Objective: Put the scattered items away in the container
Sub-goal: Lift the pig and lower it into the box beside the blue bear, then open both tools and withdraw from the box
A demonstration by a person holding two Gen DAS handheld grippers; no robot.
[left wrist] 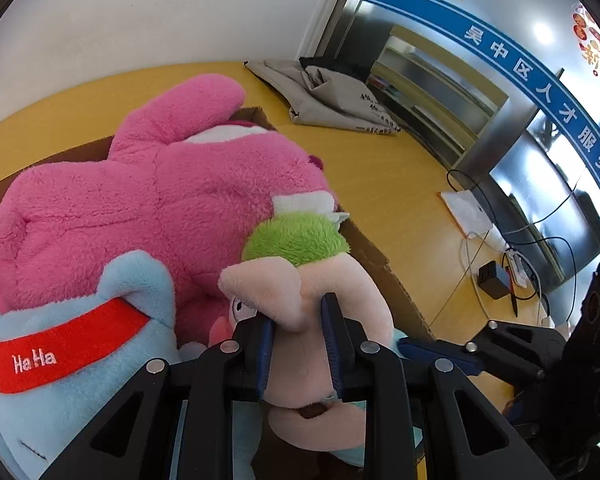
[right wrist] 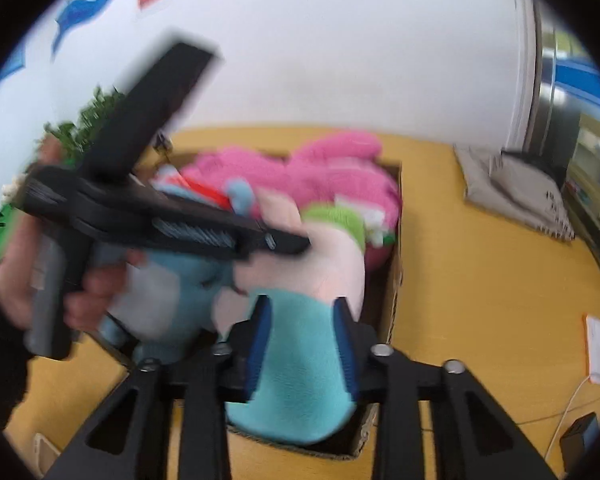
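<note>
Jaws of the left gripper [left wrist: 298, 330] pinched the green-haired doll's [left wrist: 320, 280] peach face, while the right gripper [right wrist: 302, 334] clamped its teal body. Both angled downward, the doll lay over the cardboard box [right wrist: 396, 264], near the pink plush [left wrist: 160, 184].

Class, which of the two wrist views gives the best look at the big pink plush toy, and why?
The left wrist view: the pink plush toy fills the frame, sharp, lying in the cardboard box. The right wrist view shows the same toy smaller, blurred, and partly hidden behind other plush toys.
</note>
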